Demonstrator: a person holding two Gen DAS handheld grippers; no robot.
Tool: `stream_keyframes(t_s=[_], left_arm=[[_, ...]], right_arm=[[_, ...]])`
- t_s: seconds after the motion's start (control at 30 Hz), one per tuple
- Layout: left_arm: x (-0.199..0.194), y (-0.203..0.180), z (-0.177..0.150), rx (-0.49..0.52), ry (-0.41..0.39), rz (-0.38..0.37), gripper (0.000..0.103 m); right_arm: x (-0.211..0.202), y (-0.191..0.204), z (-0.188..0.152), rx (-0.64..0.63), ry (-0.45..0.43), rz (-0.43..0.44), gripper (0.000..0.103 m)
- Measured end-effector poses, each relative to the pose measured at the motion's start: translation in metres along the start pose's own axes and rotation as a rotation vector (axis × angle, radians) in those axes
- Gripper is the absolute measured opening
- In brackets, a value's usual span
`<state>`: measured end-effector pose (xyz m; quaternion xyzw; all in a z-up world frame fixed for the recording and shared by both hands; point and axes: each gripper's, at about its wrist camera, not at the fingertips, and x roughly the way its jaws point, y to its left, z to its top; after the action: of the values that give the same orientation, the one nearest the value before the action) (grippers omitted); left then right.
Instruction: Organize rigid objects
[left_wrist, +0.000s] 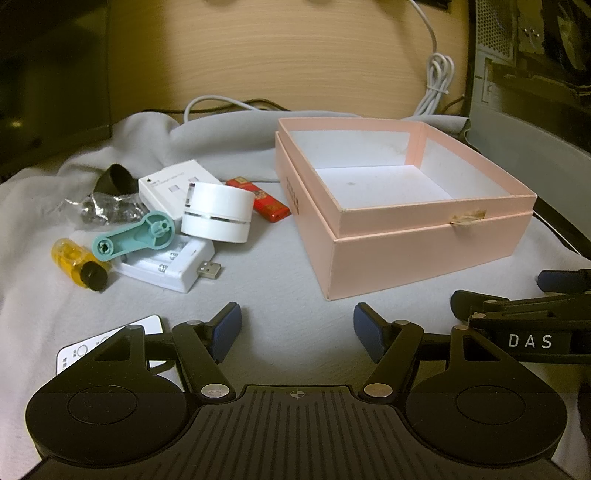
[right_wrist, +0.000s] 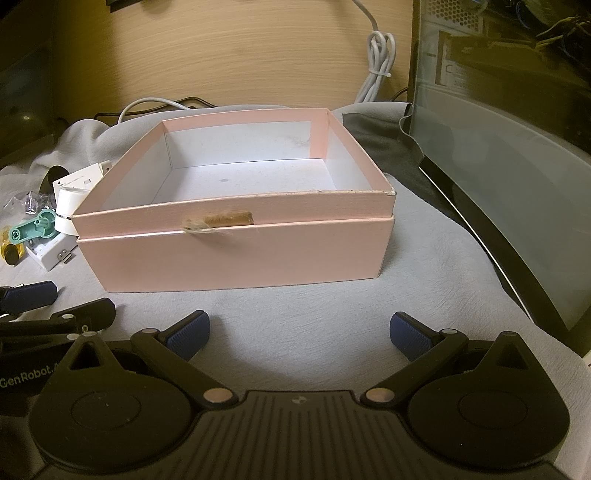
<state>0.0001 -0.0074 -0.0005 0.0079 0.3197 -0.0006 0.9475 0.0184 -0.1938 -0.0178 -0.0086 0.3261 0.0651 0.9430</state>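
An open pink box (left_wrist: 424, 254) (right_wrist: 236, 254) with a white, empty inside stands on grey cloth. Left of it lies a pile: a white round device (left_wrist: 216, 212) (right_wrist: 68, 205), a teal plastic handle (left_wrist: 135, 236) (right_wrist: 31, 230), a white battery charger (left_wrist: 170, 267) (right_wrist: 48, 254) with a USB plug, a yellow bottle (left_wrist: 79, 267), a red lighter (left_wrist: 266, 201), a white flat box (left_wrist: 171, 184) and a black strap (left_wrist: 114, 179). My left gripper (left_wrist: 297, 332) is open, low in front of the pile and box. My right gripper (right_wrist: 299, 334) is open before the box's front wall.
A white card (left_wrist: 107, 345) lies under my left gripper's left finger. Crumpled clear wrap (left_wrist: 99, 208) sits behind the pile. White cables (left_wrist: 436, 77) run along the wooden back panel. A dark glass-sided case (right_wrist: 498, 166) stands close on the right.
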Motion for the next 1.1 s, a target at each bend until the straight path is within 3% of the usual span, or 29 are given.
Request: stream_keyframes(t_s=[0.87,0.97,1.1], left_arm=[[-0.002,0.000,0.000,-0.014,-0.005,-0.010,0.070],[-0.007,0.011,-0.002,-0.071,-0.024,-0.059,0.064],[-0.026,0.036,-0.008,-0.105,-0.036,-0.201,0.060]], right_arm=[[-0.001,0.001,0.002,-0.006,0.006,0.016,0.103],[0.001,-0.003,0.007,-0.029,0.039,0.053,0.103],[0.002,-0.004,0.012,-0.070,0.081,0.076,0.103]])
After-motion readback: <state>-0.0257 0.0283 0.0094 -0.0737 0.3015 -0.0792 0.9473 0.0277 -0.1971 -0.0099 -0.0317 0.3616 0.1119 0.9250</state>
